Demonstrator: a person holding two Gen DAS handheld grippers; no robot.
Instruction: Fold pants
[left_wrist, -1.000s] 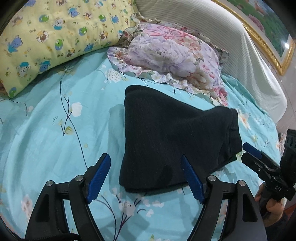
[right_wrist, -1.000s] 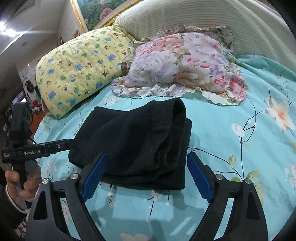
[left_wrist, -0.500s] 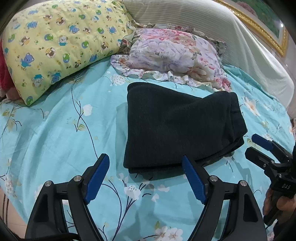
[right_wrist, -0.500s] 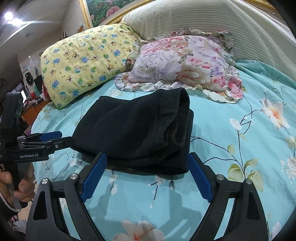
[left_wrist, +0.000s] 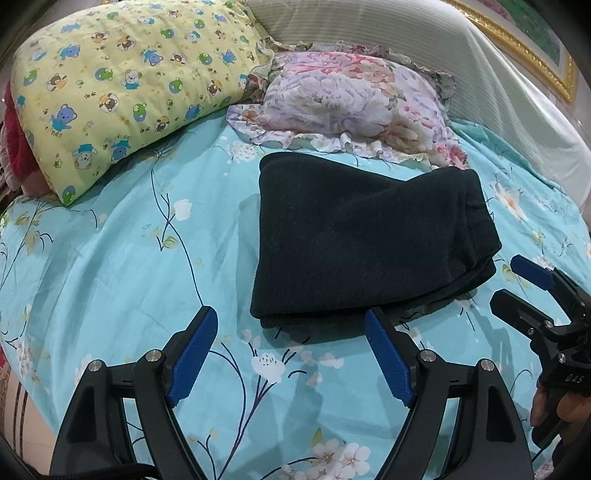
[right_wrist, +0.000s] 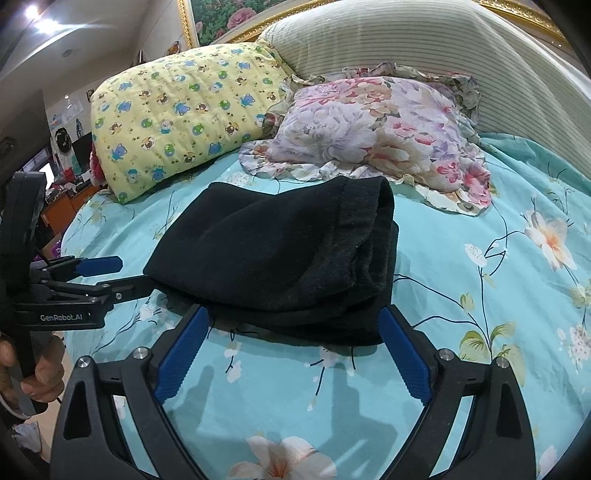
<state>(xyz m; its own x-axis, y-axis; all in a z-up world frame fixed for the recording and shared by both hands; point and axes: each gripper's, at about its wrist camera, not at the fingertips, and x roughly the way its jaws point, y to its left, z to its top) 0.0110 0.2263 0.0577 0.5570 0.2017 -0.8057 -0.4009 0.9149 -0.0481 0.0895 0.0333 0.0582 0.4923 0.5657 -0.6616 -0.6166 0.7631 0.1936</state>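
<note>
While both grippers hang over the near edge of the bed, the black pants (left_wrist: 365, 243) lie folded into a compact, roughly square stack on the turquoise floral bedsheet (left_wrist: 110, 266), just in front of the pillows. The stack's layered edges face the right-hand side, where several folds show one above another. Behind it rests a flowered pillow with a ruffled border (left_wrist: 347, 107), and beside that a yellow pillow printed with bears (left_wrist: 122, 81); a pale striped headboard cover (right_wrist: 424, 48) rises at the back. The left gripper (left_wrist: 291, 354) has its blue-padded jaws spread wide, with only sheet between them and the pants just beyond its tips. The right gripper (right_wrist: 293, 349) likewise stands wide apart, its jaws having just been opening, and nothing is clamped; the near edge of the pants lies at its fingertips. A hand (right_wrist: 33, 373) grasps the left gripper's handle.
</note>
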